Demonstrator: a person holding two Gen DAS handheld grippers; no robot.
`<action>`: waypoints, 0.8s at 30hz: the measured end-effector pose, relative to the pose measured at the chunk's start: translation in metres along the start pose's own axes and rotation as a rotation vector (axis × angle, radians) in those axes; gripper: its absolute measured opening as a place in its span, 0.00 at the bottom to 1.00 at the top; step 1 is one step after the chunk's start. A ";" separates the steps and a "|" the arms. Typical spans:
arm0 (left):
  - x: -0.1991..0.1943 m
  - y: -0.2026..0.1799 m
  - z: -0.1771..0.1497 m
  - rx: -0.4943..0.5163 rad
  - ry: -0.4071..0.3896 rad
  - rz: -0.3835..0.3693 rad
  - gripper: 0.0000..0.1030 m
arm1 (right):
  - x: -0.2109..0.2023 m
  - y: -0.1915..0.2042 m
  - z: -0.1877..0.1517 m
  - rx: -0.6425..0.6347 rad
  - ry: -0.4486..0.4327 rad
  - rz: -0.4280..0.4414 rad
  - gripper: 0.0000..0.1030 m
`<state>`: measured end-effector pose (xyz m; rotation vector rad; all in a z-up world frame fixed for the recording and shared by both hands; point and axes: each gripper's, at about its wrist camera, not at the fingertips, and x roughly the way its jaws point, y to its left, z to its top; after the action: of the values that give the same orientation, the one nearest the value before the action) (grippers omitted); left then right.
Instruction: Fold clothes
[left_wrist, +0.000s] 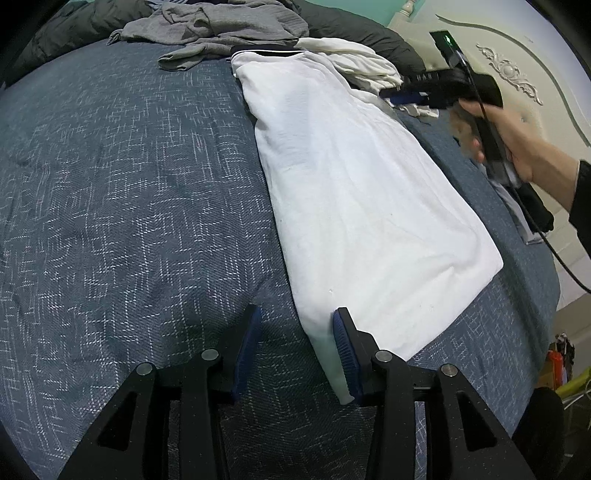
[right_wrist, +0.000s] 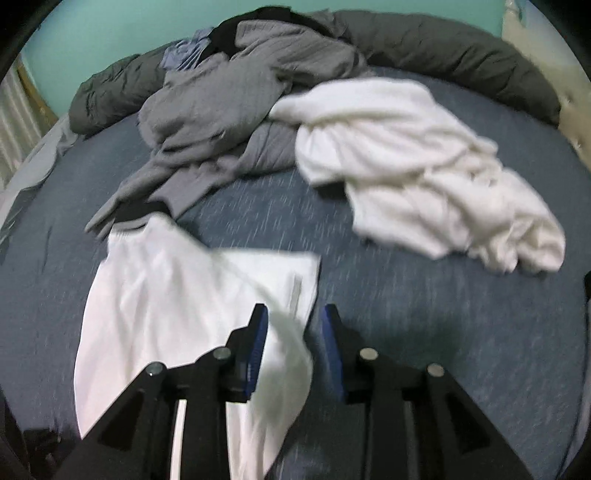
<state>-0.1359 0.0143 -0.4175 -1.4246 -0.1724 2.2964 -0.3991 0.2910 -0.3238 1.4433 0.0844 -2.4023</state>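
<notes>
Straddling the near corner of the white shirt (left_wrist: 354, 206), the left tongs (left_wrist: 295, 354) are sitting spread wide on the bed (left_wrist: 129, 184), one finger on the quilt and the other lying on the cloth edge; nothing is being pinched, so I'm reading this as either lining up a corner grab or having just let go. The right tongs (right_wrist: 293, 354) are also gaping, with a fold of the same shirt's (right_wrist: 177, 295) hem running up between the fingers but not being squeezed; that view is blurring, so contact there is hard to call. In the left wrist view the person's hand (left_wrist: 517, 147) is holding the right tool out over the shirt's far long edge, which fits working the two ends of one garment at once. The shirt is lying as a long narrow panel with straight sides, dark collar trim at the far end, looking like it is carrying a lengthwise fold; the near-right part is showing a flap turned over with a seam strip. Beyond it, a grey garment (right_wrist: 229, 110) and a crumpled white garment (right_wrist: 424, 166) are sitting in loose heaps, clearly unfolded, against a dark green duvet (right_wrist: 443, 48).
</notes>
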 end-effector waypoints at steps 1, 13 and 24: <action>0.001 -0.001 0.001 0.001 -0.001 0.001 0.44 | 0.002 0.003 -0.005 -0.004 0.006 0.002 0.29; 0.008 0.001 0.011 -0.013 -0.012 -0.019 0.44 | 0.027 -0.006 0.002 0.010 -0.012 -0.108 0.04; 0.007 -0.003 0.015 -0.039 -0.024 -0.024 0.44 | 0.039 -0.023 -0.004 0.027 0.013 -0.033 0.10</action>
<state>-0.1509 0.0218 -0.4158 -1.4071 -0.2409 2.3031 -0.4194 0.3035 -0.3621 1.4809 0.0798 -2.4301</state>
